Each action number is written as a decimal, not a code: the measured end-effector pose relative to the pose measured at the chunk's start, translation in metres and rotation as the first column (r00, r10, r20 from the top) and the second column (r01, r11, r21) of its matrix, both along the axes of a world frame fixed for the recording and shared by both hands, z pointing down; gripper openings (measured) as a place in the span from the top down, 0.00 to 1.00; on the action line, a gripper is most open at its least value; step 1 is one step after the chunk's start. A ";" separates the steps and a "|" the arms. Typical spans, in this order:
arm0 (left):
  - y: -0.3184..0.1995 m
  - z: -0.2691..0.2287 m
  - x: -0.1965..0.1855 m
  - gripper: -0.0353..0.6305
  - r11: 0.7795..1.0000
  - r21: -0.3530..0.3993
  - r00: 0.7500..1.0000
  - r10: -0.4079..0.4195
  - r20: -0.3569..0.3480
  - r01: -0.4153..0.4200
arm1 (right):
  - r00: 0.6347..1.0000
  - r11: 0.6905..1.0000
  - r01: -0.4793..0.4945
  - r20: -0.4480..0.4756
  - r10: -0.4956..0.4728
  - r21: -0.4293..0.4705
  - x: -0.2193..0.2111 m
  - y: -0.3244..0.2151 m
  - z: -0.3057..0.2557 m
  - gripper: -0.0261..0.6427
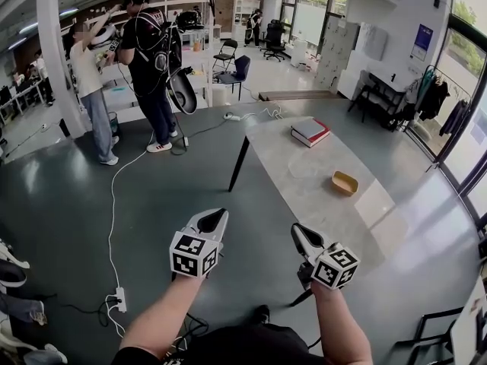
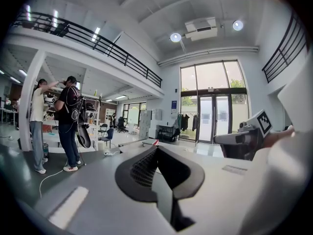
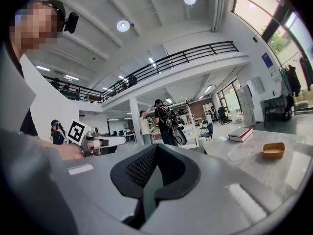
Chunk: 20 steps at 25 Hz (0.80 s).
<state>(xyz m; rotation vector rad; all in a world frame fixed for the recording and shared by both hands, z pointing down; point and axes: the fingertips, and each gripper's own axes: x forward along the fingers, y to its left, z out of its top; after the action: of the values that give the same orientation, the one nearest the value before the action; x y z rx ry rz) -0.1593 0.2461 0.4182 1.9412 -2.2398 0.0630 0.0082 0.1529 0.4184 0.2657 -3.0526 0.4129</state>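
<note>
Basically you held your left gripper (image 1: 215, 217) and right gripper (image 1: 298, 233) up near the table (image 1: 304, 196), both sets of fingers pressed together on nothing; bowl (image 1: 345, 182) and books (image 1: 310, 132) sat farther off.

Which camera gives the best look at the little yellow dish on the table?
The head view: it looks down into the yellow dish, showing its whole rim and its place on the table. The right gripper view shows it side-on near the picture's edge. The left gripper view doesn't show it.
</note>
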 end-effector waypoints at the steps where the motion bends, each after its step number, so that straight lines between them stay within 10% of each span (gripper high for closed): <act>1: -0.007 0.001 0.000 0.94 1.000 -0.001 1.000 0.000 0.001 0.000 | 1.000 1.000 0.000 0.001 0.000 -0.001 0.000 -0.007 0.002 0.94; 20: -0.159 0.008 0.038 0.94 0.999 -0.049 1.000 0.017 0.003 -0.017 | 1.000 0.997 0.015 0.021 -0.013 -0.080 0.038 -0.145 0.022 0.94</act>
<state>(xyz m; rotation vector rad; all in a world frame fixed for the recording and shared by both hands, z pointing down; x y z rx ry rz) -0.1215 0.0867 0.4267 1.9363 -2.2030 0.1231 0.0460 0.0074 0.4399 0.2377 -3.0472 0.5387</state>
